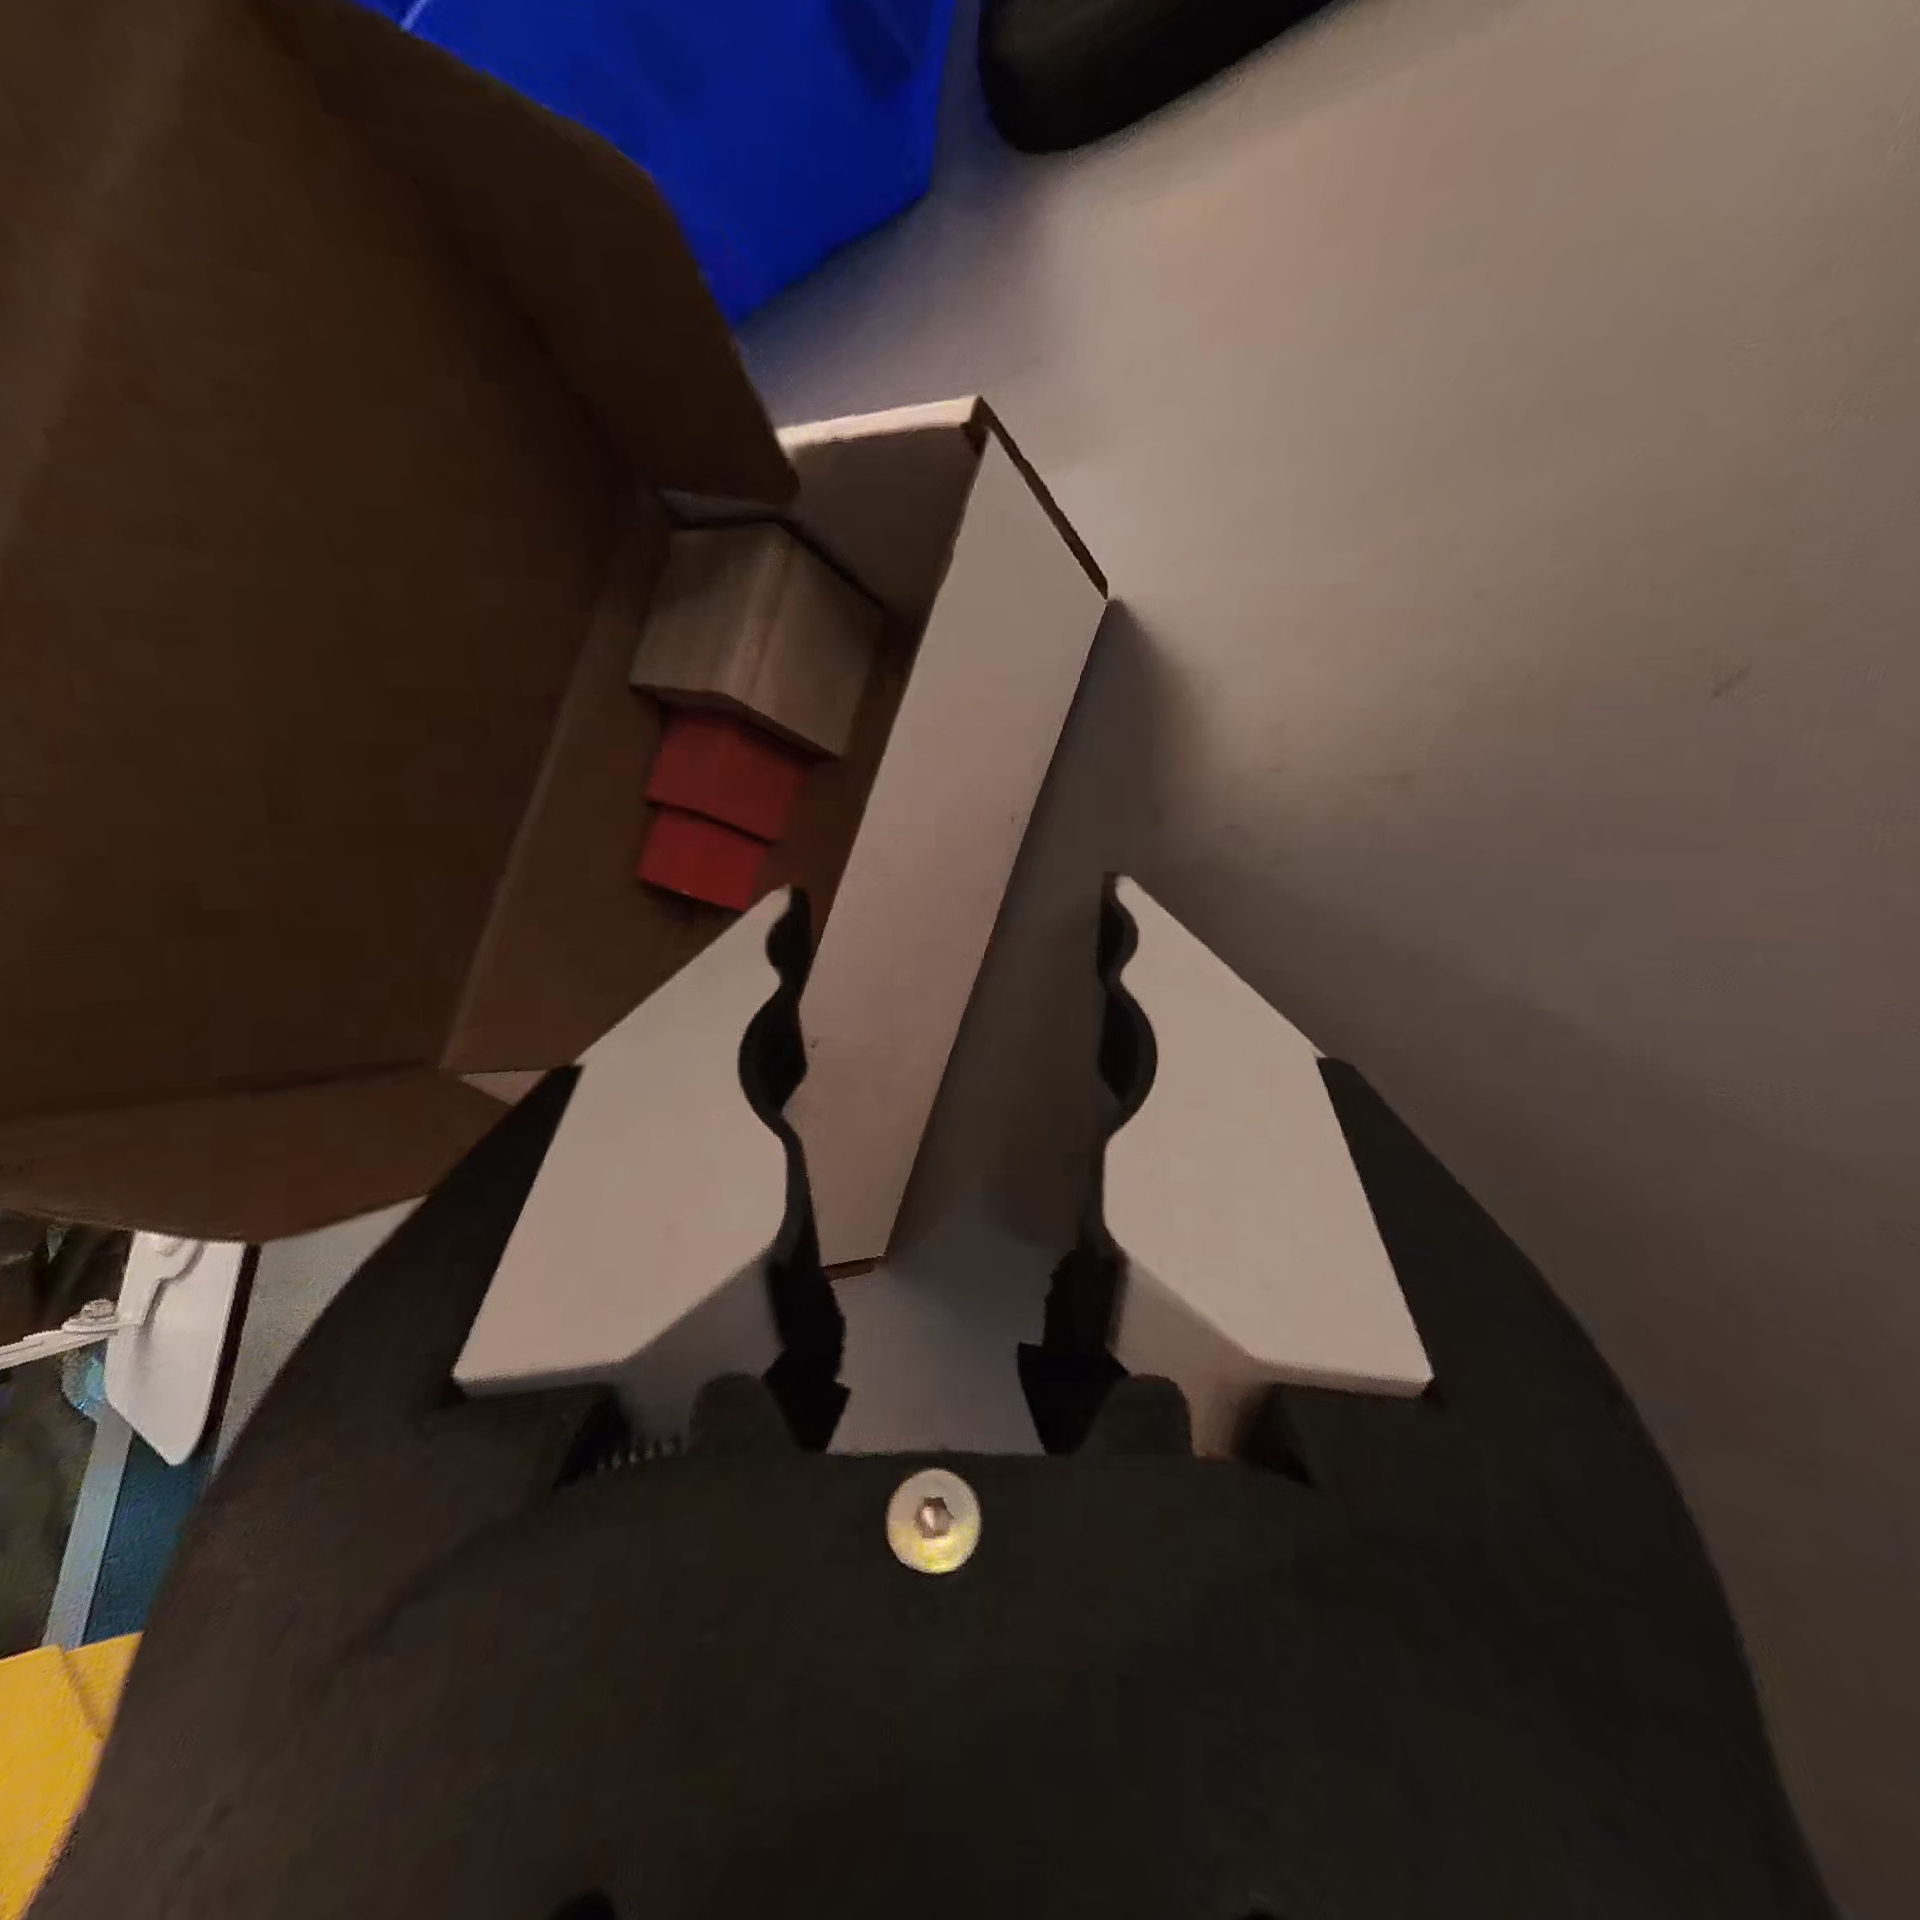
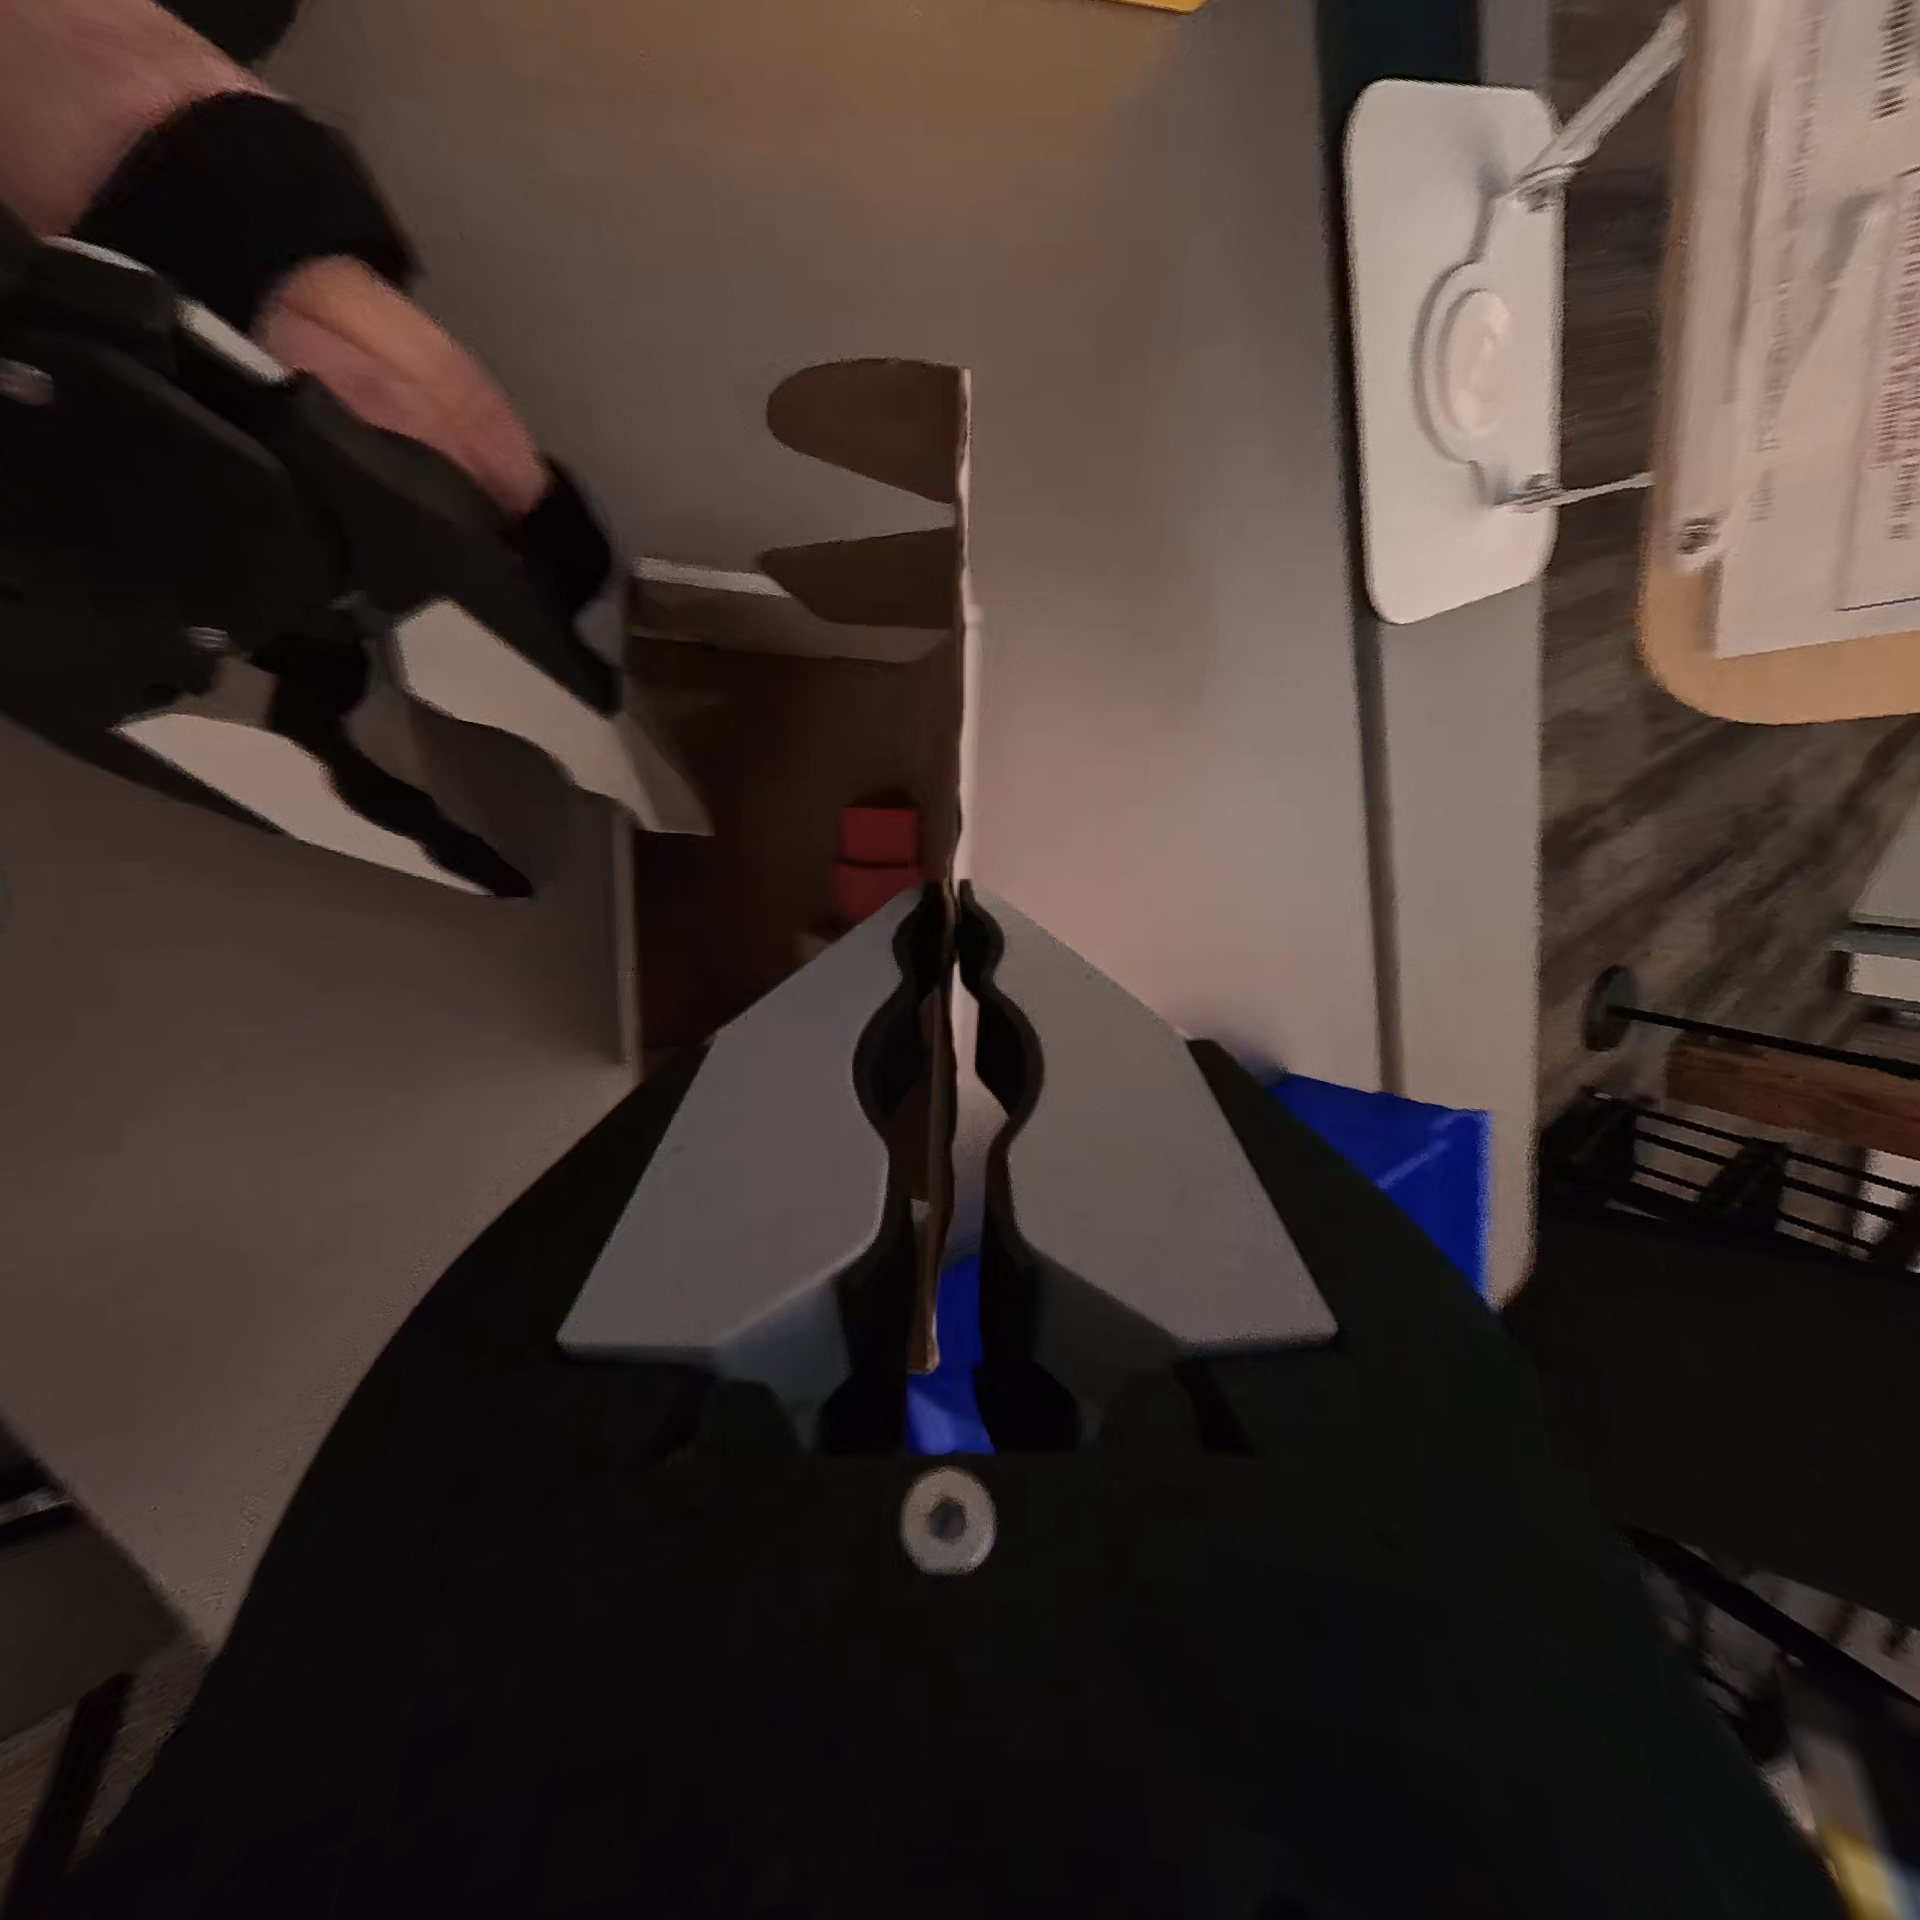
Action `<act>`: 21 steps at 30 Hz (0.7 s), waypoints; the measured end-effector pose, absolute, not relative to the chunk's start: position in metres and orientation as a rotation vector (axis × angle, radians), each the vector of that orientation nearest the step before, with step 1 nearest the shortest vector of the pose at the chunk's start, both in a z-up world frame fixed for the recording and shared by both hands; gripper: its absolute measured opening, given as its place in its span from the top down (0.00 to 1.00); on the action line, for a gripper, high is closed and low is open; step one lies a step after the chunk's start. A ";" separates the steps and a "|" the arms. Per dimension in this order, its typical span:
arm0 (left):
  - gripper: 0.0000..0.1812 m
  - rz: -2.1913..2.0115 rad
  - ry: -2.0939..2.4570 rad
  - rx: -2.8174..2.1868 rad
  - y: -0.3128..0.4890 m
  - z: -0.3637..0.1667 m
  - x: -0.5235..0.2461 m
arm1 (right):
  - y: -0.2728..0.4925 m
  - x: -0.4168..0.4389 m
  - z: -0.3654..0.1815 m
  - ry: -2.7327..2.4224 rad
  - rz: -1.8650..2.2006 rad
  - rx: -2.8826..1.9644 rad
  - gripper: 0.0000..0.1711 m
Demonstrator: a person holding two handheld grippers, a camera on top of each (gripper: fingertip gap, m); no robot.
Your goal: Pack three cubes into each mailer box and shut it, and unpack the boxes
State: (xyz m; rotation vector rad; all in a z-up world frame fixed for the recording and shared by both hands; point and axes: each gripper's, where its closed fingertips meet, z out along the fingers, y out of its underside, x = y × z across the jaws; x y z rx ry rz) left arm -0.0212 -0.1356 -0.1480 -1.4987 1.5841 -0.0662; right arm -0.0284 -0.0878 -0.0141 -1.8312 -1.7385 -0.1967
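A white mailer box (image 1: 966,831) with a brown inside stands open on the grey table (image 1: 1507,623). Its raised lid (image 1: 260,571) fills the upper left of the left wrist view. Inside lie a grey cube (image 1: 758,623) and two red cubes (image 1: 727,774). My left gripper (image 1: 951,904) is open and its fingers straddle the box's white side wall. In the right wrist view my right gripper (image 2: 951,894) is shut on the edge of the upright lid (image 2: 883,436). The red cubes (image 2: 878,852) show past it, and the left gripper (image 2: 613,857) hovers open at the box's left wall.
A blue bin (image 1: 727,125) stands behind the box and shows under my right gripper (image 2: 1382,1174). A black object (image 1: 1122,62) lies at the table's far end. A white clamp plate (image 2: 1455,343), a clipboard with paper (image 2: 1808,364) and a black wire rack (image 2: 1714,1174) are off the table's side.
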 end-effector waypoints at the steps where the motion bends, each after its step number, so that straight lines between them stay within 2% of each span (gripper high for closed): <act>1: 0.72 -0.069 1.586 -1.497 -0.136 -0.147 -0.021 | -0.078 -0.026 -0.008 -1.724 -0.243 -1.807 0.99; 7: 0.74 -0.081 1.585 -1.489 -0.138 -0.146 -0.019 | -0.010 -0.012 -0.003 -1.708 -0.444 -1.798 0.99; 14: 0.71 -0.045 1.591 -1.489 -0.139 -0.149 -0.017 | 0.055 -0.013 -0.050 -1.740 -0.539 -1.773 0.99; 21: 0.73 0.047 1.560 -1.500 -0.128 -0.149 -0.020 | 0.082 -0.024 -0.085 -1.714 -0.515 -1.710 0.96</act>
